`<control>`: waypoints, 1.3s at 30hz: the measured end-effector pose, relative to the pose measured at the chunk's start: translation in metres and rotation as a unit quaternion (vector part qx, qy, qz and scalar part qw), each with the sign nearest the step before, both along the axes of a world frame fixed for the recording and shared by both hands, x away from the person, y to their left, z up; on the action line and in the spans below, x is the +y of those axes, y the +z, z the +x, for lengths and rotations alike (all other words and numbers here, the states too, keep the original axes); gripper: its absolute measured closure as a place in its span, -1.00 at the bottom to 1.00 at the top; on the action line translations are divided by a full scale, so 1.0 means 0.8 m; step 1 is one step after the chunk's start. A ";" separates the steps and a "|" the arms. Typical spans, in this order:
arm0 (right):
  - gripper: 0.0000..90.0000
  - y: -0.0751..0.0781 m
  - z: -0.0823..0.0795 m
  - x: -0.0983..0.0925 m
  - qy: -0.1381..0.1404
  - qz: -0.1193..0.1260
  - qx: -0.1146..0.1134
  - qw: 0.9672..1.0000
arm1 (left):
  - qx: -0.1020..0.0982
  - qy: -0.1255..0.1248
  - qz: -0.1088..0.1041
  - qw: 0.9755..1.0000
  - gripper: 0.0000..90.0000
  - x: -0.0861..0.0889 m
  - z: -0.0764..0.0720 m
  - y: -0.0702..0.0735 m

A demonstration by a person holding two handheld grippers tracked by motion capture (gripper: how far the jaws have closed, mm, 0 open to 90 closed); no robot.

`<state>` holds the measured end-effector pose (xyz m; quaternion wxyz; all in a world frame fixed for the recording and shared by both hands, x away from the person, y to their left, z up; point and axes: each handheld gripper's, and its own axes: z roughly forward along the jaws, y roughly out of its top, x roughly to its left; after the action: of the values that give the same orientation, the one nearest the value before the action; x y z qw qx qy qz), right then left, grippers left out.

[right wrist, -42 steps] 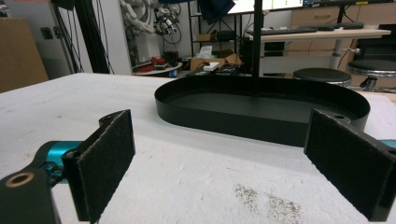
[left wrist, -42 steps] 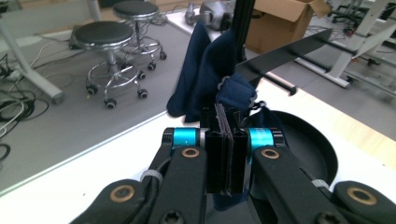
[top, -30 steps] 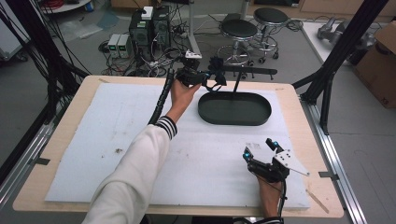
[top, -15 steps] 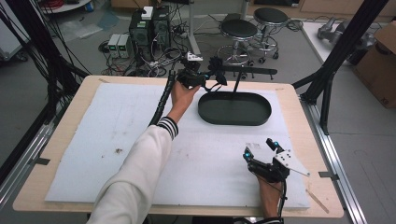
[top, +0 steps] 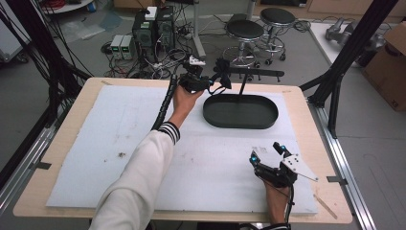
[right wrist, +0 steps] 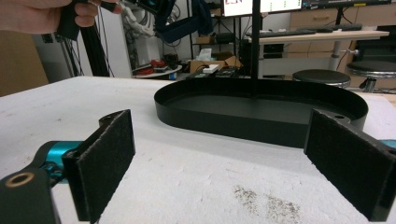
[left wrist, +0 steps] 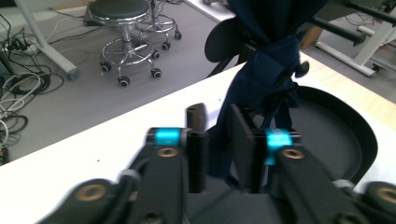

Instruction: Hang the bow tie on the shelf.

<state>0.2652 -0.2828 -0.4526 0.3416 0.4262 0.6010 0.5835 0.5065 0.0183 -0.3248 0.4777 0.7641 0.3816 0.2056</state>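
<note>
The left gripper (left wrist: 217, 149), jaws just parting around the hung dark cloth (left wrist: 264, 70) above the black tray (top: 240, 111), seems nearly finished hanging it.

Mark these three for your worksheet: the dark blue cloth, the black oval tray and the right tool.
dark blue cloth (left wrist: 271, 60), left gripper view, on its knotted middle.
black oval tray (top: 239, 119), high view, on its near wall.
right tool (right wrist: 219, 175), right gripper view, midway between its open pads.

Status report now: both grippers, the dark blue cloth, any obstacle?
Left gripper jaws just opening, dark blue cloth hanging on the black stand, loose between them. Right gripper open, low over white foam mat. Black oval tray under cloth; no obstacle.
</note>
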 end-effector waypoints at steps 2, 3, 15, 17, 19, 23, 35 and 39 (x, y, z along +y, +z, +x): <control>-0.83 0.000 0.000 0.000 0.001 0.000 0.001 1.000 | -0.006 -0.001 0.009 1.000 0.40 0.001 -0.001 -0.001; -0.83 0.000 0.000 0.000 0.000 0.000 0.000 1.000 | -0.011 -0.006 0.008 1.000 0.35 0.002 -0.002 -0.001; -0.83 0.000 -0.001 0.000 -0.001 0.000 0.000 1.000 | -0.044 -0.039 -0.028 0.998 -0.26 0.031 -0.018 0.005; -0.83 0.000 -0.001 0.000 0.001 -0.002 -0.003 1.000 | -0.053 -0.037 -0.035 0.997 -0.31 0.043 -0.025 0.006; -0.83 0.000 -0.002 0.000 0.003 -0.001 -0.005 1.000 | -0.056 -0.036 -0.049 0.997 -0.37 0.063 -0.035 0.008; -0.83 -0.001 -0.002 -0.001 0.004 0.002 -0.010 1.000 | -0.075 -0.033 -0.064 0.995 -0.41 0.097 -0.055 0.011; -0.83 0.000 -0.002 -0.001 0.005 0.003 -0.006 1.000 | -0.112 -0.036 -0.087 0.989 -0.47 0.227 -0.145 -0.021; -0.83 0.000 -0.002 0.000 0.005 0.002 -0.003 1.000 | -0.144 -0.044 -0.084 0.985 -0.54 0.261 -0.182 -0.032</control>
<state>0.2639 -0.2830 -0.4528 0.3395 0.4226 0.6006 0.5877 0.3606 0.2270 -0.3502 0.5990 0.6994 0.2911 0.2595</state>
